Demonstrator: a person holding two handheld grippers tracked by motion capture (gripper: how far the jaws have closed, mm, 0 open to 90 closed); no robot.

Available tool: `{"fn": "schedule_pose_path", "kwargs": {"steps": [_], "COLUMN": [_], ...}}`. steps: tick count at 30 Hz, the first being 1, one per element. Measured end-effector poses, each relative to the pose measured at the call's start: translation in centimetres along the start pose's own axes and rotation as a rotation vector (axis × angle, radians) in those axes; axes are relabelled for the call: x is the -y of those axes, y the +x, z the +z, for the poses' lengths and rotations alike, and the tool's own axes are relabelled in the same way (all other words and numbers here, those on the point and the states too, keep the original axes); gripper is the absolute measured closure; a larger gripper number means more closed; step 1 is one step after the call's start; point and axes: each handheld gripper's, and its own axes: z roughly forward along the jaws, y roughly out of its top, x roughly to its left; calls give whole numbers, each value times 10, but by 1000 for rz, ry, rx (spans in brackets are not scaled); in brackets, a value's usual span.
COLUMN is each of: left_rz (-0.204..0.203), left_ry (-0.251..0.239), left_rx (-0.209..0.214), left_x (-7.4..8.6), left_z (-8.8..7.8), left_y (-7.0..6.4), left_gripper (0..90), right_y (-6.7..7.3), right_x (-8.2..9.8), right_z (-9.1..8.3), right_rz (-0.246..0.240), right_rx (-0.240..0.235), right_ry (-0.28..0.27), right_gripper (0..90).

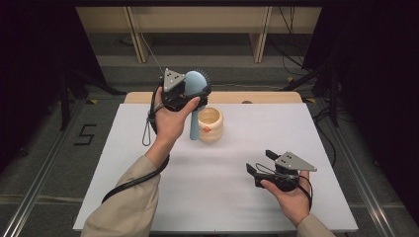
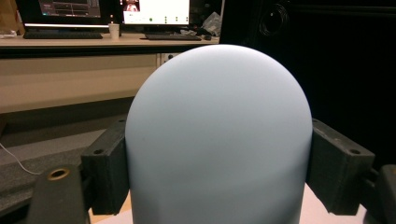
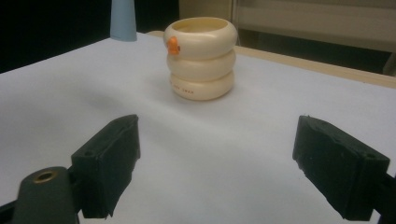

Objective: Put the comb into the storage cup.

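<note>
The left gripper (image 1: 190,91) is clamped on the rounded head of a pale blue brush (image 2: 218,140), one jaw pressed against each side. The brush hangs upright over the far-left part of the white table (image 1: 148,148), its handle pointing down just beside a cream cup (image 1: 210,124) shaped like three stacked rings. The brush looks like light, stiff, smooth plastic that could slip, so the wide head is the surer hold. The right gripper (image 1: 262,164) stands wide open and empty, low over the near right, aimed at the cup (image 3: 201,58), well apart from it.
</note>
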Motion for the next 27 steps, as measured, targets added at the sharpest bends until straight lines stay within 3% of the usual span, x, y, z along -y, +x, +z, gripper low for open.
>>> {"fn": "schedule_pose_path", "kwargs": {"steps": [27], "left_rz": [22], "left_ry": [-8], "left_rx": [12], "left_x": [-12], "left_z": [14], "left_y": [-6], "left_gripper": [197], "right_y": [-4], "right_x": [3], "right_z": [-5], "right_rz": [5], "right_rx": [19], "right_ry": [9], "right_gripper": [158]}}
